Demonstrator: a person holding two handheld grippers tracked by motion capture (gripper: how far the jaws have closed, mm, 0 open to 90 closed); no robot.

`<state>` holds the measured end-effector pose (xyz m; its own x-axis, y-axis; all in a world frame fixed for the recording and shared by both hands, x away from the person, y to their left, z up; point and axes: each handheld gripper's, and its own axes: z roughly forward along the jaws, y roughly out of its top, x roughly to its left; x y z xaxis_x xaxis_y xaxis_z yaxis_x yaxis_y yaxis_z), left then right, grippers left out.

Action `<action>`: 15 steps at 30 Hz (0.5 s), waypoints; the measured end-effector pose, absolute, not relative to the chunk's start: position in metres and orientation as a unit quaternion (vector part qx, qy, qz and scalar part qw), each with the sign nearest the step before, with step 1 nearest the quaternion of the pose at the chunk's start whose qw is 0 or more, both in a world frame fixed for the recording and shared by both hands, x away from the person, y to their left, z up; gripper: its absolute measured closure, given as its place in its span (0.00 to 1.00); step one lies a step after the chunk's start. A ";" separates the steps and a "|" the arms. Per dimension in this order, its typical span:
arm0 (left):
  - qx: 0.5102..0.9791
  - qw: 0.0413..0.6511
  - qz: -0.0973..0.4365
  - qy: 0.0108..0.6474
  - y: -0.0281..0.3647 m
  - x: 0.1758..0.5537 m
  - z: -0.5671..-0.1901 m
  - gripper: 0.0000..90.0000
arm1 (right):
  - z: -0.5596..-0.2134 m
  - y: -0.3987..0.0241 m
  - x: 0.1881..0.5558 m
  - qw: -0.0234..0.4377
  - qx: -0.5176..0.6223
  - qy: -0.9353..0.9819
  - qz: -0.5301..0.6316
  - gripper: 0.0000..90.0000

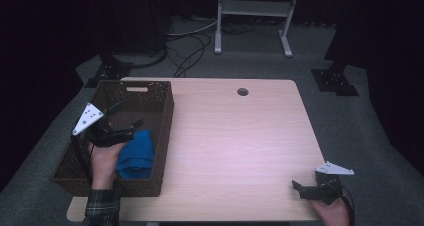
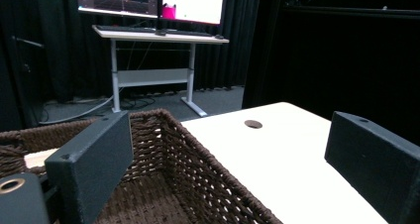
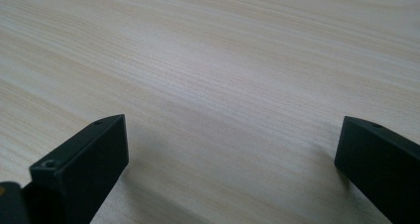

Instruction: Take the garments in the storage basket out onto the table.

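One crumpled blue cloth lies in the one dark woven wicker basket at the table's left edge — left gripper above it, jaws wide; right gripper, near the front right corner, wide too.

A pale wood-grain table with rounded corners stands on a grey carpeted floor. Near its far edge is a small round cable hole. On its left side sits a dark brown rectangular woven wicker basket, reaching from the far edge almost to the near edge. The rest of the tabletop is bare light wood.
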<state>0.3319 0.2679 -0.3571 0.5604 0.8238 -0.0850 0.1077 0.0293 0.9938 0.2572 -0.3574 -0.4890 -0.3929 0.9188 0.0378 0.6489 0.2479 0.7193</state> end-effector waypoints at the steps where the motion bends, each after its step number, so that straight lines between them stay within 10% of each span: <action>1: 0.633 0.616 0.291 0.369 0.269 0.332 -0.357 0.05 | -0.489 -0.357 0.257 0.201 0.513 0.764 0.336 0.00; 15: 0.630 0.602 0.298 0.390 0.279 0.332 -0.359 0.05 | -0.489 -0.357 0.257 0.200 0.514 0.764 0.336 0.00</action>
